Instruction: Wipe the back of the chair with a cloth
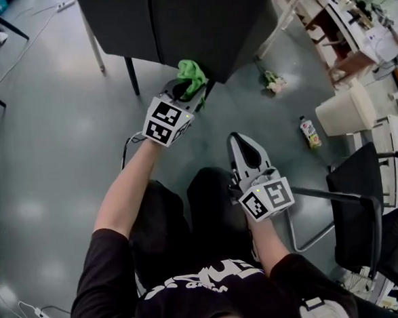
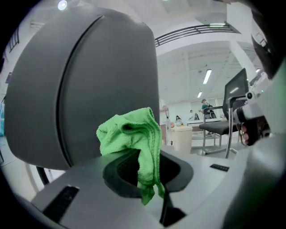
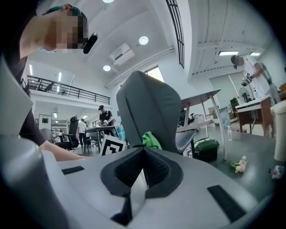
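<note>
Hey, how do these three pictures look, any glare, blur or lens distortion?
Head view: sharp, with soft glare patches on the grey floor. Left gripper view: fisheye bend, dark corners, green cloth crisp. Right gripper view: same fisheye bend, bright ceiling lamps.

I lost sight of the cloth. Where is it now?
The green cloth is clamped in the left gripper, beside the chair back, top centre of the head view.

We see a bright green cloth, crumpled and pinched between the jaws of the left gripper, with one end hanging loose. It sits at the near edge of the chair back. This is a smooth, dark grey, curved shell standing upright on the far side.
</note>
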`<state>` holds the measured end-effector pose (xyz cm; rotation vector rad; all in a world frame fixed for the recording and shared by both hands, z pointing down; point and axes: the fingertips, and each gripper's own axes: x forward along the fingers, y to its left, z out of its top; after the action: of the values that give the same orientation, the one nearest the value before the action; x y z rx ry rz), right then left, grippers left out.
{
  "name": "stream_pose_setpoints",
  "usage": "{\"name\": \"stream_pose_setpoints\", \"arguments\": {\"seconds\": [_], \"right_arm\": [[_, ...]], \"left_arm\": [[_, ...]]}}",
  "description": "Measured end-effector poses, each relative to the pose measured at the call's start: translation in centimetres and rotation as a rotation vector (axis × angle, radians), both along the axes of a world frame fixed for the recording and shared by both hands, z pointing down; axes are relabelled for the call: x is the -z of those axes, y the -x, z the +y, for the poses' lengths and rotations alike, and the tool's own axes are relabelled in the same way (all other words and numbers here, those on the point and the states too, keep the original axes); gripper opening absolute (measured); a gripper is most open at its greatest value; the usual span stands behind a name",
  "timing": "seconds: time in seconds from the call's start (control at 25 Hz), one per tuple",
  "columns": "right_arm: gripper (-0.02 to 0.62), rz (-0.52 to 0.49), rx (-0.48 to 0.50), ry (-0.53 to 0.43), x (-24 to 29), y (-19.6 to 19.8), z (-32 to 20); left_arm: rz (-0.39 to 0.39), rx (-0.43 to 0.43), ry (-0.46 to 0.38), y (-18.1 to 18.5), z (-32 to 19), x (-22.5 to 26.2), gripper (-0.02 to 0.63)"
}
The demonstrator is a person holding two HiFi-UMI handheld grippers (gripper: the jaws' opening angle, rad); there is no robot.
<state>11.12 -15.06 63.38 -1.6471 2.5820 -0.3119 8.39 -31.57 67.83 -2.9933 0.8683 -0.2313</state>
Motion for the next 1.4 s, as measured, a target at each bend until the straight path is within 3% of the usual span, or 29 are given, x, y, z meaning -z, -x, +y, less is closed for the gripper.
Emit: {"name": "stream_pose_setpoints", "arguments": {"seconds": [0.32,0.52,0.76,1.12,1.24,1.4], "right_arm": [[-0.003,-0.008,-0.013,0.000,-0.3,-0.9,0.3],[-0.003,-0.019,-0.008,0.006,-0.7,-1.0,0.0],[-0.003,-0.024,0.013,0.008,-1.1,-0.9,-0.3],[-0.003,-0.027,0.038,0.001,-1.0,-0.6,-1.6],[-0.003,-0.024,0.047,0.008,-1.3,-0.6,-1.8],[-0.003,-0.018,0.065,0.019,-1.5,0.4,-2.6]], "left_arm": [[-0.016,-0.105,-0.018,-5.0,3.7,-0.1,0.064],[-0.031,-0.086,-0.028,-3.2,3.7,0.2,0.064],[-0.048,0.056,-0.051,6.6,3.5,0.7,0.064],[-0.045,0.432,0.007,26.0,6.4,0.7,0.064],[0.000,0.538,0.050,29.3,8.3,0.3,0.064],[0.018,0.556,0.077,30.1,9.4,-0.3,0.064]]}}
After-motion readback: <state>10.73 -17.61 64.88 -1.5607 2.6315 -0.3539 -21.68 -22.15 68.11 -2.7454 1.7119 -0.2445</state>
